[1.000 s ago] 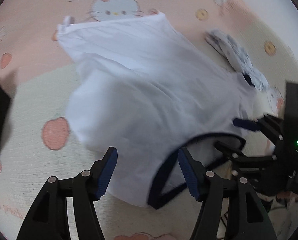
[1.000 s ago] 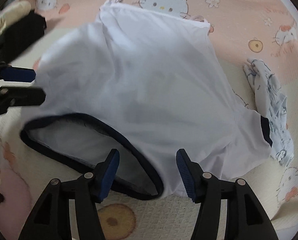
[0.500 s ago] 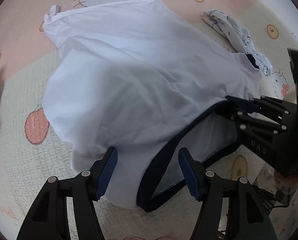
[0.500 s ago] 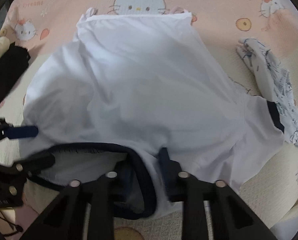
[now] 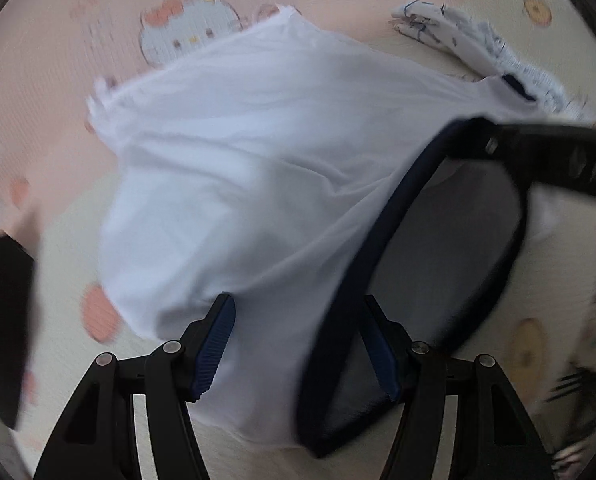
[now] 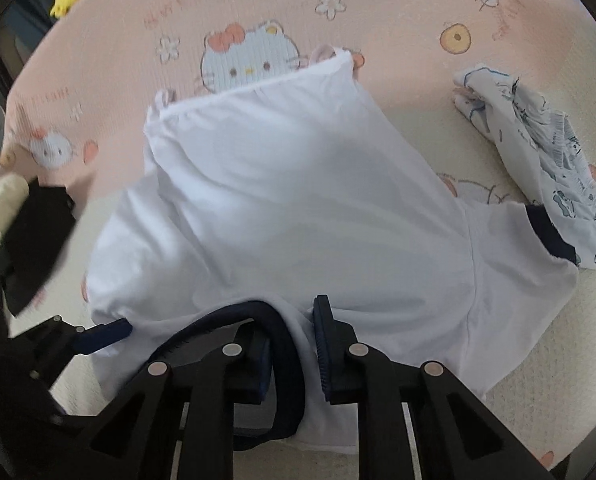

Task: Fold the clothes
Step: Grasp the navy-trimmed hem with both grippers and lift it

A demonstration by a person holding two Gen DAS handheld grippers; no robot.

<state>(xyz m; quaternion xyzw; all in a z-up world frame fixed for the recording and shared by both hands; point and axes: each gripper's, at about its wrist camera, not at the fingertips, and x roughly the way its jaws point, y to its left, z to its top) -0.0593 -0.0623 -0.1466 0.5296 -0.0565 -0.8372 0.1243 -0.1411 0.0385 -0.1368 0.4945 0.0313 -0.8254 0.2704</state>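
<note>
Soft daylight, motion blur, fisheye-warped edges.

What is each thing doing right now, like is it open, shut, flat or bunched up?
White T-shirt: unfolded, wrinkled, neck end lifted.
Navy collar: stretched open into a loop.
Right gripper: shut on the navy collar.
Left gripper: open, shirt fabric between its fingers.
Printed garment: crumpled, lying beside the shirt.
Black cloth: bunched at the left edge.

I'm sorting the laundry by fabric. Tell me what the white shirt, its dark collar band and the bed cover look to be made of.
White shirt: thin, soft knit, probably cotton jersey; matte, drapes in loose wrinkles.
Dark collar band: navy, thicker, seemingly ribbed knit; it holds its loop shape.
Bed cover: textured woven or waffle cloth with a fine grid, printed with cartoon cats; exact fibre cannot be told.
</note>
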